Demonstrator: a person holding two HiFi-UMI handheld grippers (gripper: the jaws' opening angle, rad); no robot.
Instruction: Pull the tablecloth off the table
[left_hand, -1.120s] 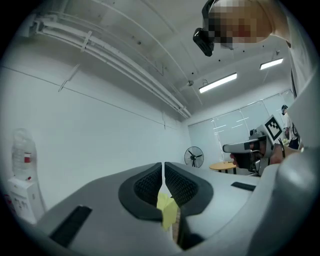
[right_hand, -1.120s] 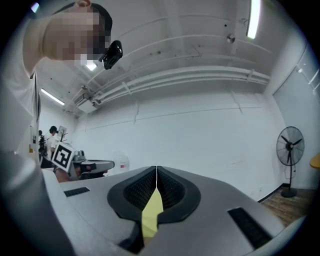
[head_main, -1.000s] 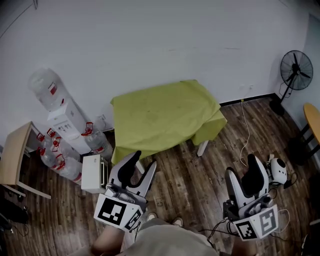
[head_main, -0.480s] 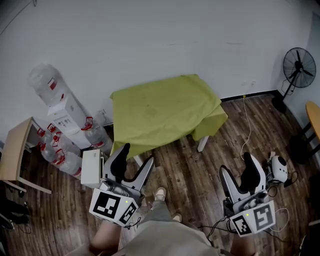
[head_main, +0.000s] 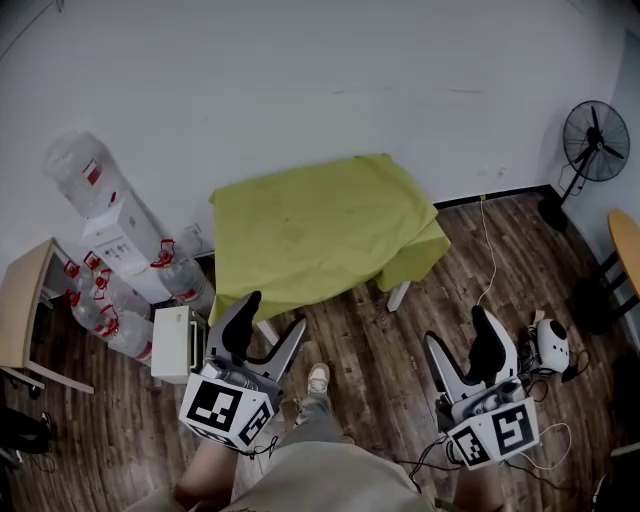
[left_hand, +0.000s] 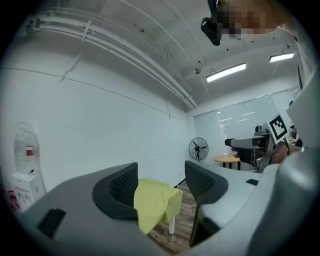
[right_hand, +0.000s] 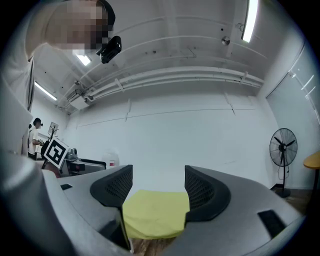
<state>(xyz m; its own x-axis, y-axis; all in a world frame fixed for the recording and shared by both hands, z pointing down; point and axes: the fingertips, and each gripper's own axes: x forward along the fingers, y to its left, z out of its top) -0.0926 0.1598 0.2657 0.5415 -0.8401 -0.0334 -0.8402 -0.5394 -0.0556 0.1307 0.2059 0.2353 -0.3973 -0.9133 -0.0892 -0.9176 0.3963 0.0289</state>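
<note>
Head view: yellow-green tablecloth (head_main: 320, 235) still spread over table (head_main: 398, 296) against white wall, edges draped over front and right. Left gripper (head_main: 272, 318) and right gripper (head_main: 458, 335) above wood floor (head_main: 370, 350), short of table.
Left gripper view: jaws spread, empty; tablecloth far beyond gap.
Right gripper view: jaws spread, nothing pinched; tablecloth beyond.

Tablecloth (head_main: 320, 225) is draped over the tabletop (head_main: 398, 296) back by the wall (head_main: 300, 80), water dispenser (head_main: 118, 238) and spare bottles (head_main: 112, 322) to its left, fan (head_main: 592, 142) off right.
</note>
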